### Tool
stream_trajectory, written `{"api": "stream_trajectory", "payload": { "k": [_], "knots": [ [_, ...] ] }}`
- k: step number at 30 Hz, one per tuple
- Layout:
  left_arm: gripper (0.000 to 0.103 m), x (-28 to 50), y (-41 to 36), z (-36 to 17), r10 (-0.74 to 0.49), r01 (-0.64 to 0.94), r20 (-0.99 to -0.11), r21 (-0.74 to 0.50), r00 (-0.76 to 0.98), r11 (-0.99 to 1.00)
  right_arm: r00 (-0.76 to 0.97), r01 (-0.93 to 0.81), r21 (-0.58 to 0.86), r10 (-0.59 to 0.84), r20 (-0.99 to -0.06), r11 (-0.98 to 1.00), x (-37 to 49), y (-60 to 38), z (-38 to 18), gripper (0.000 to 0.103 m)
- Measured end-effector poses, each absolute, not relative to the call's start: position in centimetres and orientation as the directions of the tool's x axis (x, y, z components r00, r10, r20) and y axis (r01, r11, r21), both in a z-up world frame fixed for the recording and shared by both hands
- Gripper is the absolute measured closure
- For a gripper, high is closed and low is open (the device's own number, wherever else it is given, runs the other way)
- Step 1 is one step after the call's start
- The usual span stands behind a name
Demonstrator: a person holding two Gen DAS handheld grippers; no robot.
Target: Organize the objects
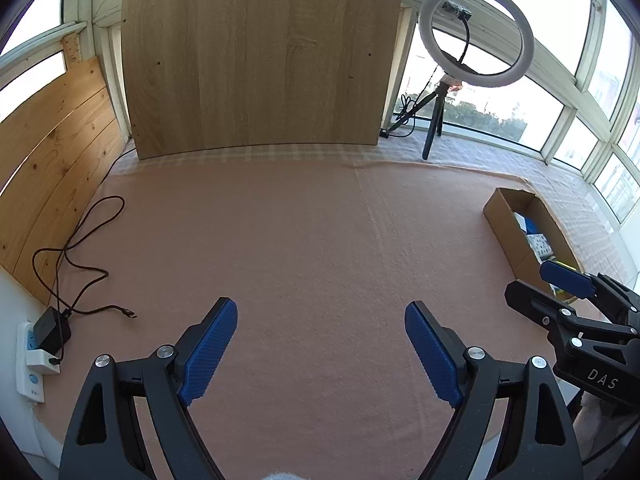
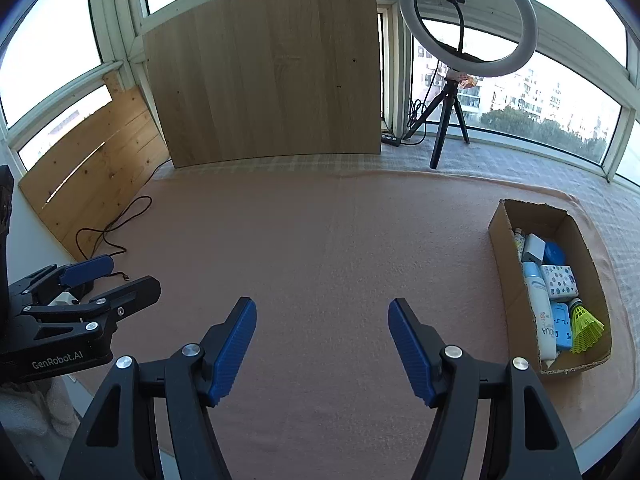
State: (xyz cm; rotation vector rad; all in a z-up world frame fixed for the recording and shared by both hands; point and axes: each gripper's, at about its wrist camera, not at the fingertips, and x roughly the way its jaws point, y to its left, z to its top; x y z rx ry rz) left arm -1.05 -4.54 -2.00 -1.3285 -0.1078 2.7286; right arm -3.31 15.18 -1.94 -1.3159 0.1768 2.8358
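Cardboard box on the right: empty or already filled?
Filled. The cardboard box holds a yellow shuttlecock, a white bottle and small blue and white packages, packed along its length.

The left gripper [image 1: 321,354] is holding its blue-padded jaws spread wide with nothing between them. The right gripper [image 2: 322,352] is hovering alongside, level with it, its jaws likewise gaping and gripping nothing.

My cardboard box [image 2: 505,264] lies open-topped on the pink tabletop, long and narrow. Inside it, a yellow-green shuttlecock [image 2: 585,325] lies on its side at the near end. Just beside that sits a blue packet [image 2: 561,326], then a white bottle [image 2: 540,308]. Farther back are a star-patterned pouch [image 2: 559,280], a white block [image 2: 534,250] and a blue case [image 2: 555,254].
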Motion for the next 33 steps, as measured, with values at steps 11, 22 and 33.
{"api": "stream_trajectory", "payload": {
  "k": [11,22,33],
  "knots": [
    [0.015,-1.54,-5.01,-2.08,0.131,-0.055,-0.781,-0.123,-0.611,-0.991,-0.646,-0.058,0.1,-0.039,-0.763,-0.993,-3.63,15.34,-1.96,0.038],
    [0.015,-1.66,-4.72,-2.18,0.128,-0.055,-0.786,-0.12,-0.605,-0.991,-0.644,-0.055,0.101,-0.043,-0.764,-0.993,-3.77,15.51,-2.08,0.038],
    [0.015,-1.5,-4.39,-2.16,0.133,-0.058,-0.785,-0.123,-0.605,-0.991,-0.64,-0.054,0.103,-0.045,-0.767,-0.993,-3.73,15.73,-2.2,0.038]
  ]
}}
